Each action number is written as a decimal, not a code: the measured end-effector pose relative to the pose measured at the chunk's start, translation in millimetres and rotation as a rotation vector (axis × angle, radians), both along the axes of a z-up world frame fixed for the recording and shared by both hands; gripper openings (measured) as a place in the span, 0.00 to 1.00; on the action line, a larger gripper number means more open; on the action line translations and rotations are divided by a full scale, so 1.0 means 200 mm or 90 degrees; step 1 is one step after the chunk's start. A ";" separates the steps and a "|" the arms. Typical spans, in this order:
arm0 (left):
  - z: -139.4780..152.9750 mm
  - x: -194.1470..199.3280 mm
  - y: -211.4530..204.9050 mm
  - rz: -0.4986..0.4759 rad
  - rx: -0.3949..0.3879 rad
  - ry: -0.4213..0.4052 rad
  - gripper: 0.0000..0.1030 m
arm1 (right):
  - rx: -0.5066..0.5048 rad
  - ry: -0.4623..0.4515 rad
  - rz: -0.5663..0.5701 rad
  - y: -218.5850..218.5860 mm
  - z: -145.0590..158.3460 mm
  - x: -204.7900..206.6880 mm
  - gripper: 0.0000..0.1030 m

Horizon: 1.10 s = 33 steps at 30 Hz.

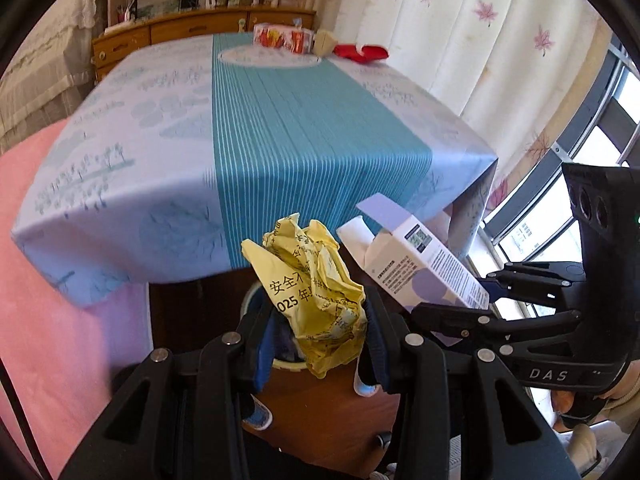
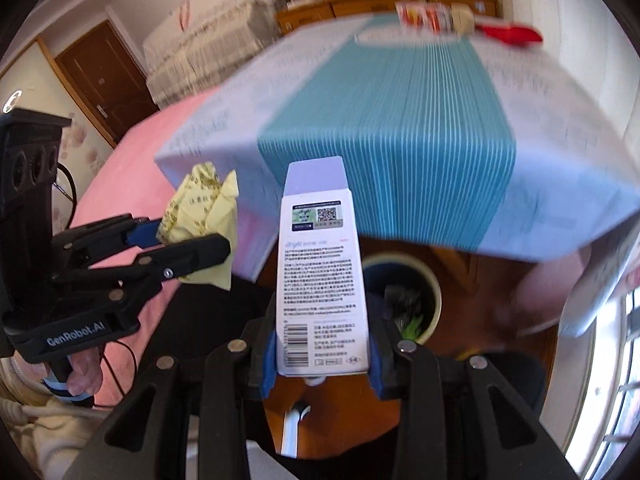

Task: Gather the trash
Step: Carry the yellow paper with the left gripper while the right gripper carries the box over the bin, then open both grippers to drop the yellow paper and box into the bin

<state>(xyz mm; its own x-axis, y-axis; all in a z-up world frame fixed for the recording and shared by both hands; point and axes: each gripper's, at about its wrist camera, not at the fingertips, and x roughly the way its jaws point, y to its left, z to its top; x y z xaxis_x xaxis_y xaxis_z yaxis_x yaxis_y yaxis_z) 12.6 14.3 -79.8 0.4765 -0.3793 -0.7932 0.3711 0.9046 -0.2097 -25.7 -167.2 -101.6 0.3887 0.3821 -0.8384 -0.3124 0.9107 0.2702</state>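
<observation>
My left gripper is shut on a crumpled yellow paper with black print, held in front of the table's near edge. It also shows in the right wrist view. My right gripper is shut on a white and lilac carton box with an open top flap, held upright. The box also shows in the left wrist view, just right of the yellow paper. A round trash bin with a pale rim stands on the floor below both grippers, partly hidden by them.
A table under a blue striped cloth is just ahead. At its far end lie a red-and-white packet and a red object. A pink bed cover is at left, curtains and a window at right.
</observation>
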 end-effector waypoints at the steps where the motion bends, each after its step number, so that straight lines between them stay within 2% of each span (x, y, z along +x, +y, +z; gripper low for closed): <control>1: -0.04 0.00 0.00 0.001 0.002 0.009 0.37 | -0.004 0.014 -0.003 -0.01 -0.05 0.01 0.34; 8: -0.26 0.07 -0.01 -0.003 0.000 0.085 0.37 | -0.009 0.096 -0.039 -0.06 -0.31 0.09 0.34; 12: -0.39 0.12 -0.02 -0.017 0.011 0.095 0.37 | -0.011 0.128 -0.062 -0.10 -0.44 0.14 0.34; 21: -0.76 0.27 -0.06 -0.006 0.038 0.174 0.37 | -0.013 0.197 -0.111 -0.13 -0.79 0.24 0.34; 26: -0.94 0.33 -0.09 -0.001 0.049 0.212 0.37 | -0.011 0.229 -0.138 -0.16 -0.94 0.28 0.34; 33: -1.16 0.46 -0.13 0.038 0.006 0.286 0.37 | 0.006 0.273 -0.163 -0.16 -1.11 0.37 0.34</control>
